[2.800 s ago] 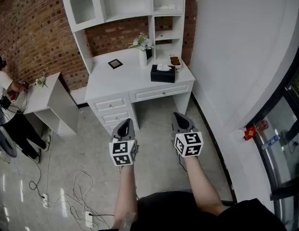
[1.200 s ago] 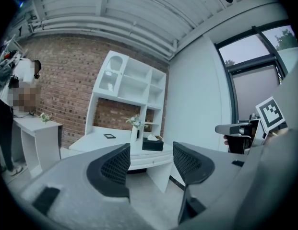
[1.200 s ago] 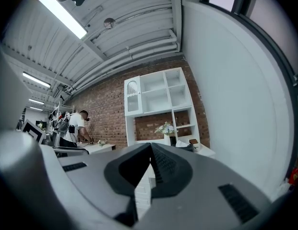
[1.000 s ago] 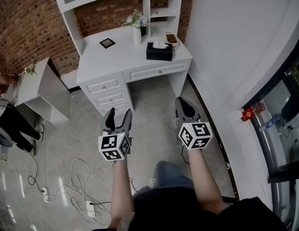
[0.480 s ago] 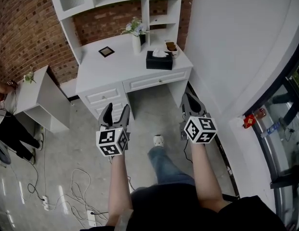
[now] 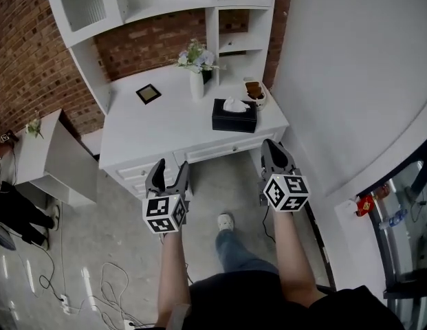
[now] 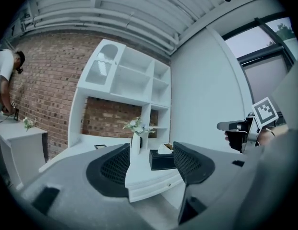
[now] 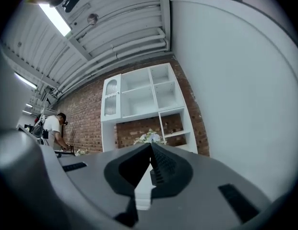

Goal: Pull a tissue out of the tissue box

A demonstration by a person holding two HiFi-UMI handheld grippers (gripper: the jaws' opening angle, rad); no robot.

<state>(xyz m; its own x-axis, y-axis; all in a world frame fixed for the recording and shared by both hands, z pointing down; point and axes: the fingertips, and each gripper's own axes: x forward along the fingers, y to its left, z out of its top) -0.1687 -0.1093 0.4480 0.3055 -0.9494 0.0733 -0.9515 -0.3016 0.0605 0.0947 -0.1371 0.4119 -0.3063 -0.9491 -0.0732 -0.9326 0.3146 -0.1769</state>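
While left gripper (image 6: pixel 169 171) hangs jaws apart and right gripper (image 6: pixel 270 148) sits pinched empty, both short of desk (image 6: pixel 165 126): close in, pinch only tissue (image 6: pixel 234 105) above tissue box (image 6: pixel 234 124).

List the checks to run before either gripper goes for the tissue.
1. Tissue stands up out of the tissue box: ok.
2. Left gripper jaws apart, nothing between them: ok.
3. Right gripper ready to pinch: not ok, jaws together.
4. Grippers at the box: not ok, both hang short of the desk front edge.
5. Room around the box: cannot tell; a cup sits close behind its right end.
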